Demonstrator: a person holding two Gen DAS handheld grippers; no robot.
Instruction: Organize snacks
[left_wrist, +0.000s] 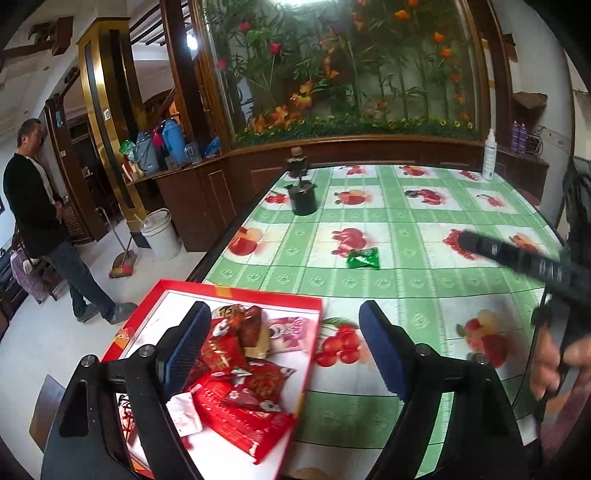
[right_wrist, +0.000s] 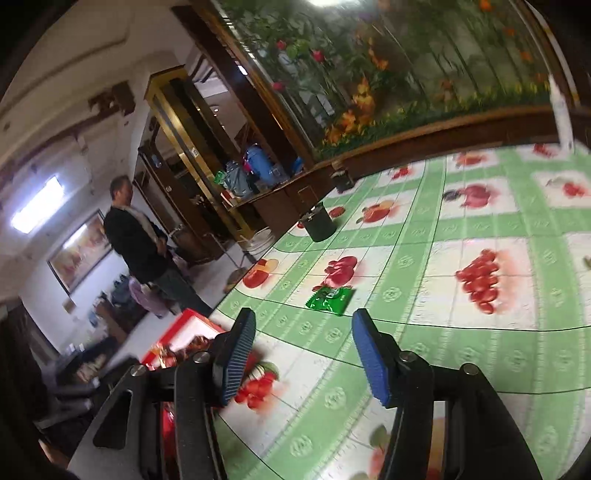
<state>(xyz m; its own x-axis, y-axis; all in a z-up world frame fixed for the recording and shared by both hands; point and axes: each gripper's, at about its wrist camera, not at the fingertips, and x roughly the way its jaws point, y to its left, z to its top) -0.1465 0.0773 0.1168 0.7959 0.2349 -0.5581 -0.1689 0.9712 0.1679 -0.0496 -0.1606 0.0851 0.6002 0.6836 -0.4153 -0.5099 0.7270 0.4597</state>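
Green fruit-print tablecloth (left_wrist: 406, 288), wooden cabinets (left_wrist: 192, 192)

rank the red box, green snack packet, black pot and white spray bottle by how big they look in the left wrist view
1. red box, nearest the camera
2. black pot
3. green snack packet and white spray bottle look alike; the bottle stands farther off, so unranked
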